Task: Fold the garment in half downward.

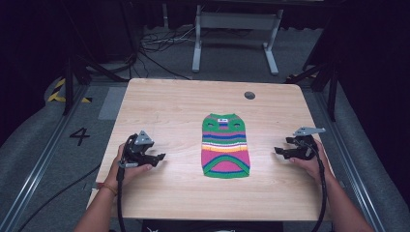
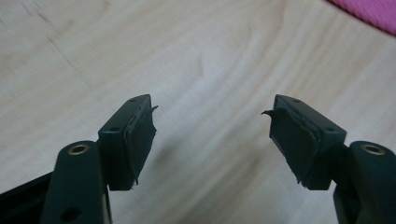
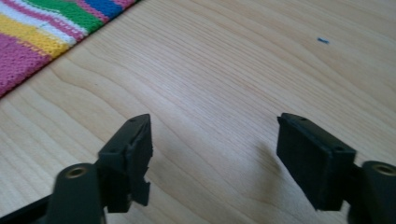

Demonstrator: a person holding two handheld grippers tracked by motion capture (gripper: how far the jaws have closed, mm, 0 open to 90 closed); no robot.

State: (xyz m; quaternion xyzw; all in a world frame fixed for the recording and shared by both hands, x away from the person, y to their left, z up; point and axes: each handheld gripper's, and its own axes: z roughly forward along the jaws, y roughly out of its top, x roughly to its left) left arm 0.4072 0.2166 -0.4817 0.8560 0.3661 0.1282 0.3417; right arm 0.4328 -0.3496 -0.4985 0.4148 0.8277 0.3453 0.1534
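Striped knit top (image 1: 225, 146) lies flat mid-worktop (image 1: 164, 106); my left claw (image 1: 159, 157) and right claw (image 1: 279, 152) both gape empty, probably about to grab its edges.

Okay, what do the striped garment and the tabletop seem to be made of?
Striped garment: looks like knitted yarn, matte; the right gripper view shows a looped stitch texture. Tabletop: pale wood or wood-look laminate with a smooth satin finish; grain lines run across it, though the pictures can't settle which.
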